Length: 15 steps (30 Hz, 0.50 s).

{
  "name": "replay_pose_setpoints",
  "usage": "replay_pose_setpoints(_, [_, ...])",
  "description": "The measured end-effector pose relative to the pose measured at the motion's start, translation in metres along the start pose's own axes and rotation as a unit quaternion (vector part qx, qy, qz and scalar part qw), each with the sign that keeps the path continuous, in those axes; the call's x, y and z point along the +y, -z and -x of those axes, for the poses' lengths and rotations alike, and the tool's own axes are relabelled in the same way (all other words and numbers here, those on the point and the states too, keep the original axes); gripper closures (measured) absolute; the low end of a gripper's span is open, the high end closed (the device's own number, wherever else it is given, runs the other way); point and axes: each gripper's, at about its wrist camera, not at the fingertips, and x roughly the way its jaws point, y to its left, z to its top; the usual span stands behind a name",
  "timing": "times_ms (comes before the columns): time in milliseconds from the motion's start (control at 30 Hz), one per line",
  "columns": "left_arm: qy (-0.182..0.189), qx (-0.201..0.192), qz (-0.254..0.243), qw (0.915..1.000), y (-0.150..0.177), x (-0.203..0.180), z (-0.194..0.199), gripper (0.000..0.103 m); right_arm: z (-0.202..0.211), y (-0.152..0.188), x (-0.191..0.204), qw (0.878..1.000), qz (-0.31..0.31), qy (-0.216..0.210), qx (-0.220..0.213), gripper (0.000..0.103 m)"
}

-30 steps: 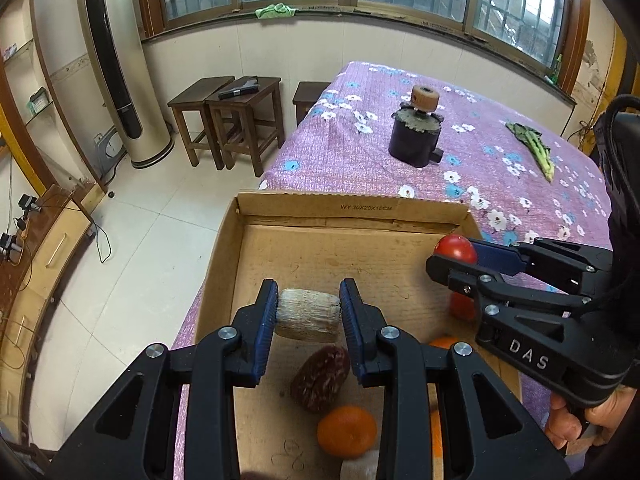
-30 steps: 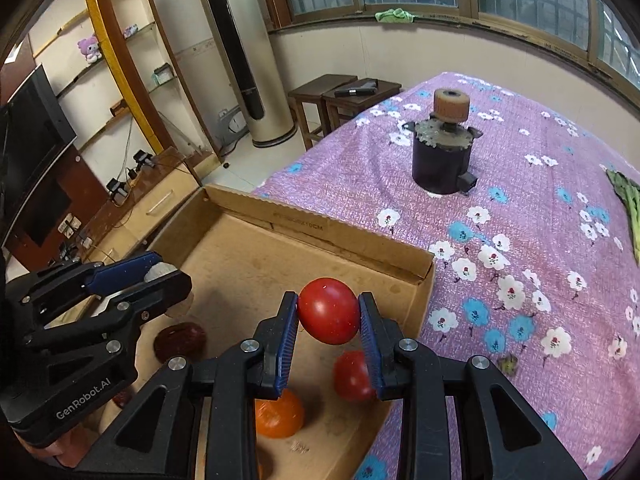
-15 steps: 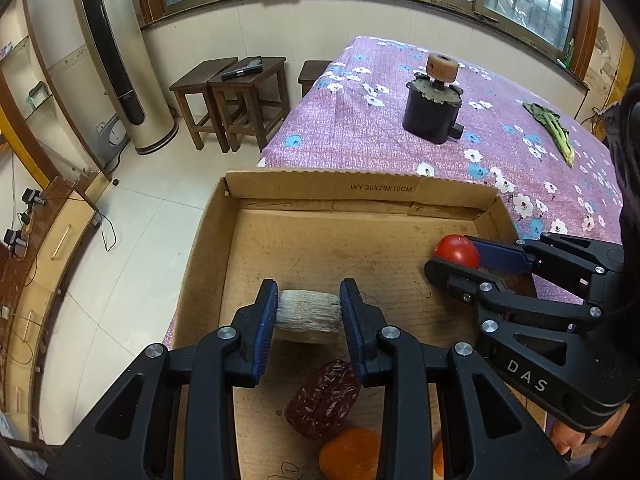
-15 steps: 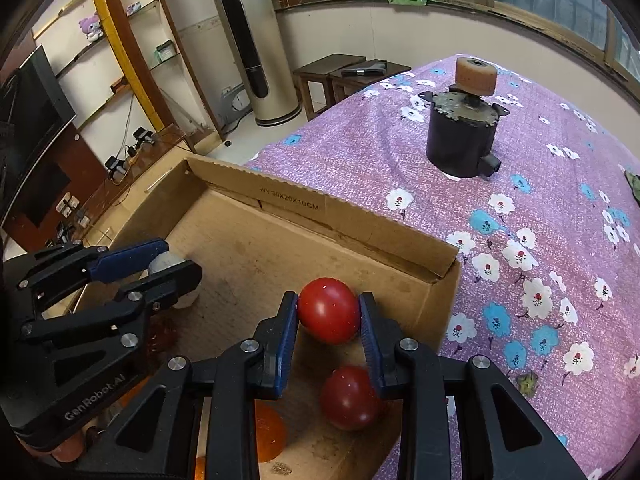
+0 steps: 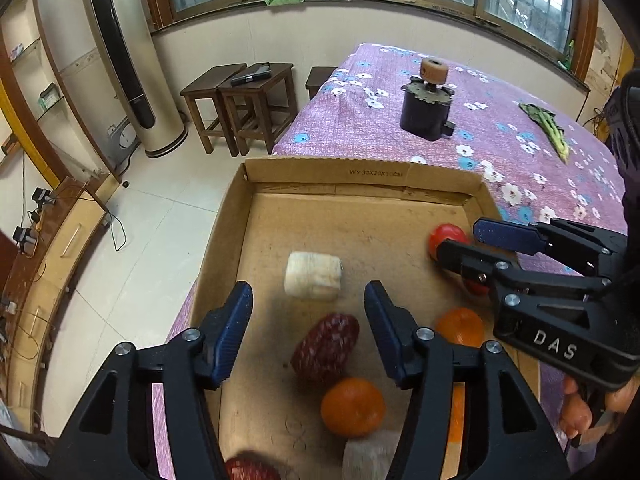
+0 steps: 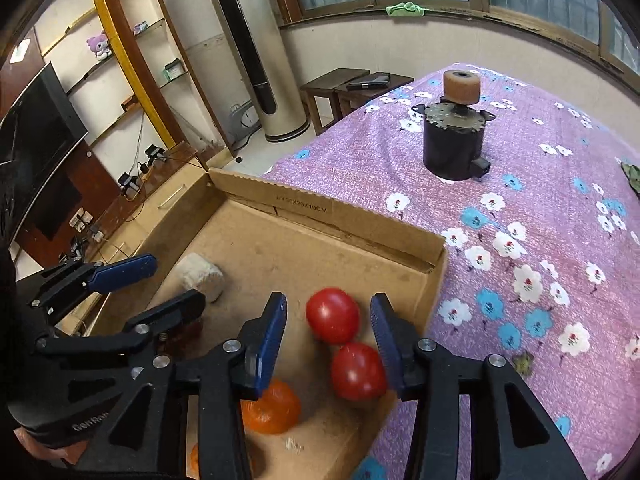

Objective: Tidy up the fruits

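A shallow cardboard box lies on the purple flowered cloth. My left gripper is open above a pale beige chunk that lies on the box floor, also in the right wrist view. A dark red fruit and an orange lie nearer to me. My right gripper is open over two red tomatoes by the box's right wall. An orange lies beside them.
A black motor with a tan roller stands on the cloth beyond the box. A green vegetable lies at the far right. Wooden stools and a tall column unit stand on the floor to the left.
Both grippers opened. The left one let the pale chunk go onto the box floor. The right one let the tomato go beside the other tomato. Both moved forward over the box.
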Motion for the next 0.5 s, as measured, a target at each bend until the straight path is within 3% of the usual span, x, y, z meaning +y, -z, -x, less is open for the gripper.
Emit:
replay_pose_setpoints(300, [0.020, -0.016, 0.009, 0.9996, 0.029, -0.001, 0.032, 0.046, 0.031, 0.023, 0.001, 1.000, 0.011, -0.016, -0.015, 0.057])
replay_pose_setpoints(500, [0.020, -0.033, -0.005, 0.9992, 0.055, -0.008, 0.057, 0.037, 0.054, 0.043, 0.008, 0.998, 0.055, -0.028, -0.023, 0.049])
